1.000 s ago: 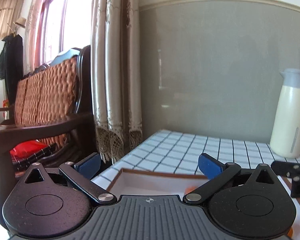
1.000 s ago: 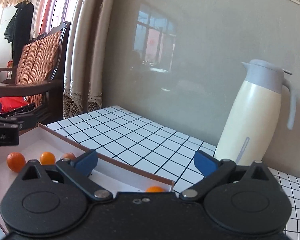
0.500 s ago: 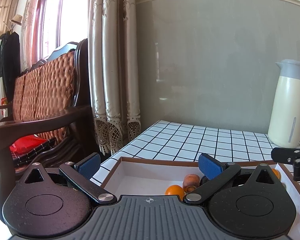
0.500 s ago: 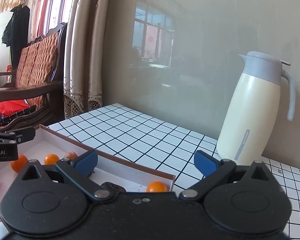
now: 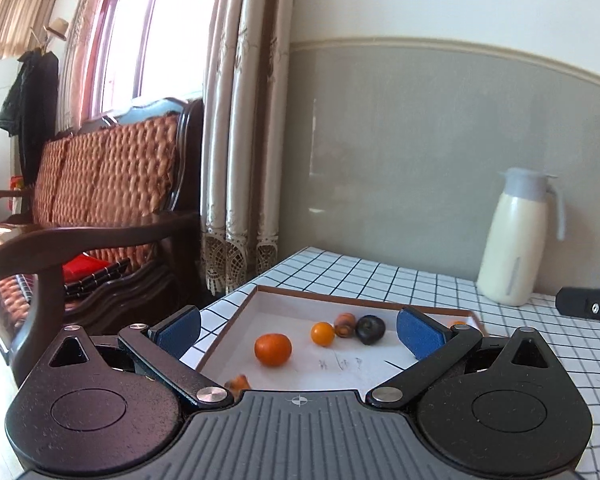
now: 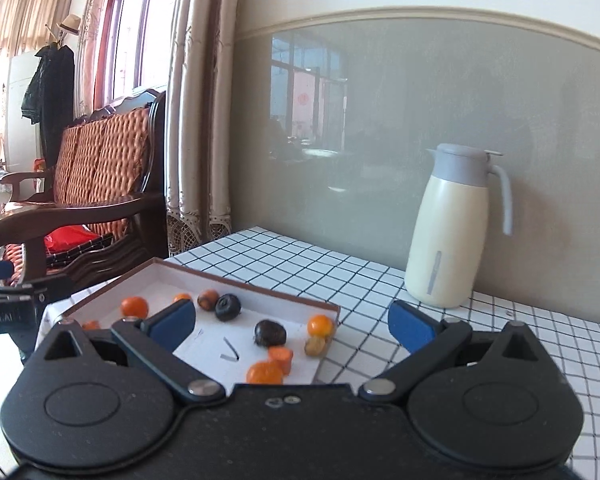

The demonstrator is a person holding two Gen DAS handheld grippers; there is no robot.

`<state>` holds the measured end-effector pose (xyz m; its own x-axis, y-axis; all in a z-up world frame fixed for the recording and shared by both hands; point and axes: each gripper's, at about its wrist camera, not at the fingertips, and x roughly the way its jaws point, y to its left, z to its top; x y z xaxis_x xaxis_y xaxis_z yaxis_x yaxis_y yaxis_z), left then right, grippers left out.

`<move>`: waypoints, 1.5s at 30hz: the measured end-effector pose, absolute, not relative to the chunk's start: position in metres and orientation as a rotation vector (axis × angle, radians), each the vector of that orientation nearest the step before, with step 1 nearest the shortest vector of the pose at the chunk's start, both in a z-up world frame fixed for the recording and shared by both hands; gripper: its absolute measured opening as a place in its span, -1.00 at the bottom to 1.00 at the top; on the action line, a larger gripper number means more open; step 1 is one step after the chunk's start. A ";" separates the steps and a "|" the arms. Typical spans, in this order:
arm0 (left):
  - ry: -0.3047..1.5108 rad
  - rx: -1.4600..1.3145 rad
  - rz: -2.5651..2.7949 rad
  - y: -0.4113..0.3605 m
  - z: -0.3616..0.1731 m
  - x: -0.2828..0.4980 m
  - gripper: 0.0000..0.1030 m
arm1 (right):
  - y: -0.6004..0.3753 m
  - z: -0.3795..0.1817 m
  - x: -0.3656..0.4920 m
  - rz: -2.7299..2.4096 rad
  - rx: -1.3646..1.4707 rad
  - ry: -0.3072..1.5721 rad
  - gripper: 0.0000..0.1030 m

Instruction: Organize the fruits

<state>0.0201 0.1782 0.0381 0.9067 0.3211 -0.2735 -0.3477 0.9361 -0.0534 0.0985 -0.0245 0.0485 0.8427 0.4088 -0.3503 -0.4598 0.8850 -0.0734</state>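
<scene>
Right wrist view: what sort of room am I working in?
Most likely a home living room: a wooden armchair with woven cushions, long curtains by a window, and a cream thermos jug on the checked tablecloth.

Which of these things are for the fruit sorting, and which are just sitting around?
For the job:
- tray
- orange fruits
- dark fruits
- left claw, open
- right claw, open

Just lying about:
- jug
- checked tablecloth
- bench
- curtain
</scene>
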 end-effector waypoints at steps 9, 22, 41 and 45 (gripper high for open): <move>0.240 -0.062 0.294 0.138 0.031 -0.065 1.00 | -0.062 0.036 0.033 0.418 -0.161 0.344 0.89; 0.267 -0.050 0.256 0.121 0.008 -0.074 1.00 | -0.086 0.020 0.013 0.378 -0.132 0.305 0.89; 0.244 -0.049 0.263 0.122 0.007 -0.080 1.00 | -0.074 0.016 0.009 0.386 -0.176 0.317 0.89; 0.245 -0.047 0.263 0.121 0.007 -0.080 1.00 | -0.075 0.017 0.009 0.386 -0.166 0.319 0.89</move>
